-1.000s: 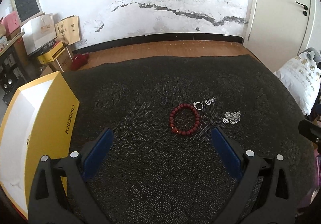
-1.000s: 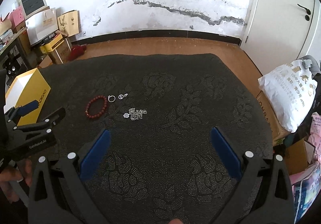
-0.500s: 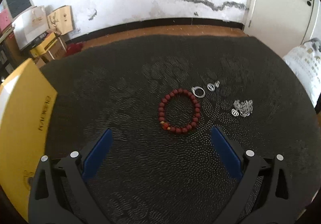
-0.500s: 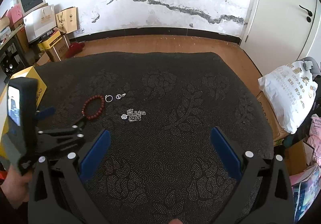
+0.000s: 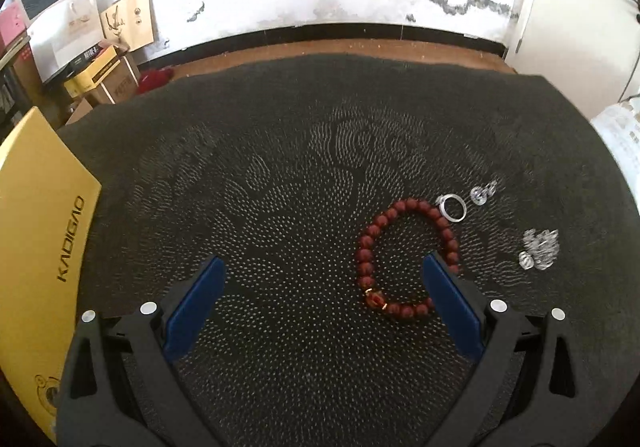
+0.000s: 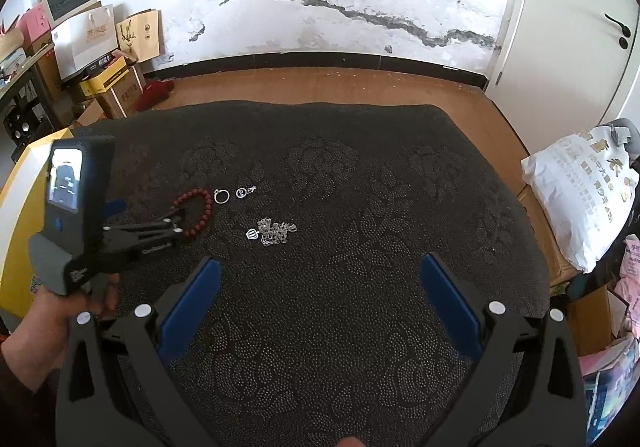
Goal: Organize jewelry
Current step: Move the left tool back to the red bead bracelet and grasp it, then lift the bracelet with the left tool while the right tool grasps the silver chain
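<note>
Jewelry lies scattered on a dark, flower-patterned mat (image 5: 304, 175) as a person works with two hand-held grippers. Seen through the left wrist camera, the left gripper (image 5: 322, 287) hangs low over the mat with its blue-padded jaws spread wide and gripping nothing. A red bead bracelet (image 5: 404, 259) lies just inside the right-hand jaw, whose tip overlaps the loop's right edge; the left-hand jaw stands well apart from it. A silver ring (image 5: 453, 207) touches the bracelet's far right side, beyond the right jaw tip. A small silver pendant (image 5: 482, 193) sits just past the ring, and a silver chain necklace (image 5: 540, 255) lies bunched to the right of that jaw. Left of the jaws stands a yellow box (image 5: 36, 247) printed with the word "KADIGAO".

From the right wrist camera, the right gripper (image 6: 320, 287) is likewise released, its jaws wide apart and empty over bare mat. The bracelet (image 6: 196, 213), ring (image 6: 221, 196), pendant (image 6: 242, 192) and necklace (image 6: 272, 231) all lie ahead of the left-hand jaw, the necklace nearest. The left gripper (image 6: 176, 215) reaches in from the left side, its fingers over the bracelet. A white sack (image 6: 584, 199) with gold characters, too small to read, rests beyond the right-hand jaw.
</note>
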The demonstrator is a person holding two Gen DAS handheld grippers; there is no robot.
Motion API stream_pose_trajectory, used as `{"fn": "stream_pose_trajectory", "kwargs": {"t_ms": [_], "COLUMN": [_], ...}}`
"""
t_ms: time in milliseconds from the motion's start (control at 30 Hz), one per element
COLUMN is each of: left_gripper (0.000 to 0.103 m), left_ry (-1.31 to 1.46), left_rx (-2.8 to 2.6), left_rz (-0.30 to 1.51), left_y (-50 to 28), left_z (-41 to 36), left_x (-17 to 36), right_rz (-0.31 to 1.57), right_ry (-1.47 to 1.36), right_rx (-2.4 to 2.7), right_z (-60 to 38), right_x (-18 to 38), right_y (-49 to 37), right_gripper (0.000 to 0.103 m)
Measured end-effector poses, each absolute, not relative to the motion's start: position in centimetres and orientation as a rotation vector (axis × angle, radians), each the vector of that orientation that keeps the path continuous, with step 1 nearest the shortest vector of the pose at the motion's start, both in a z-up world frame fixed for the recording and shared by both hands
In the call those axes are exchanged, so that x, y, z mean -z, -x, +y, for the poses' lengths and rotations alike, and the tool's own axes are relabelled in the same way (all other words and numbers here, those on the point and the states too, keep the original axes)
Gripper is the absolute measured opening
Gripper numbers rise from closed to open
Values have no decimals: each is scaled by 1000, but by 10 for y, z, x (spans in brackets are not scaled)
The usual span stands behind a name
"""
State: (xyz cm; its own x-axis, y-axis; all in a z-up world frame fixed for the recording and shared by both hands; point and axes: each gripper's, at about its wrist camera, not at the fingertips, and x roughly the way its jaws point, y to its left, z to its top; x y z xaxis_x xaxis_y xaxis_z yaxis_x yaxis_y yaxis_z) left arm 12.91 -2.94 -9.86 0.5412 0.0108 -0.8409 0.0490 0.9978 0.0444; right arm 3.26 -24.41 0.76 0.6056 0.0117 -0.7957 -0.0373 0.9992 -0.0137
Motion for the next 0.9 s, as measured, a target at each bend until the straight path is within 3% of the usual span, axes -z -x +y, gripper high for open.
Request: {"fn": "stream_pose_trajectory", "kwargs": {"t_ms": [367,433,500,633,900], "left_gripper": [94,82,47,11,7], "left_ry": [-45,-53,-66,-76,-60], "left_rx": [38,48,62,32,35], "left_rz": [992,982,974,972,983], "left_y": [-128,-124,-121,-119,-112], "left_z": [-31,-33,-35,-28,-15], "left_x": [111,108,104,100,90], "right_rz": [941,945,950,952,977], "right_ry": [28,22,18,21,27], "right_rx": [-38,-42,-41,-34,-45], "right_z": [-240,-239,-239,-238,-233], "right_x": [-3,-2,0,3,10], "right_y": [-39,-40,-42,-45,-53], "right_gripper": [96,96,96,96,96]}}
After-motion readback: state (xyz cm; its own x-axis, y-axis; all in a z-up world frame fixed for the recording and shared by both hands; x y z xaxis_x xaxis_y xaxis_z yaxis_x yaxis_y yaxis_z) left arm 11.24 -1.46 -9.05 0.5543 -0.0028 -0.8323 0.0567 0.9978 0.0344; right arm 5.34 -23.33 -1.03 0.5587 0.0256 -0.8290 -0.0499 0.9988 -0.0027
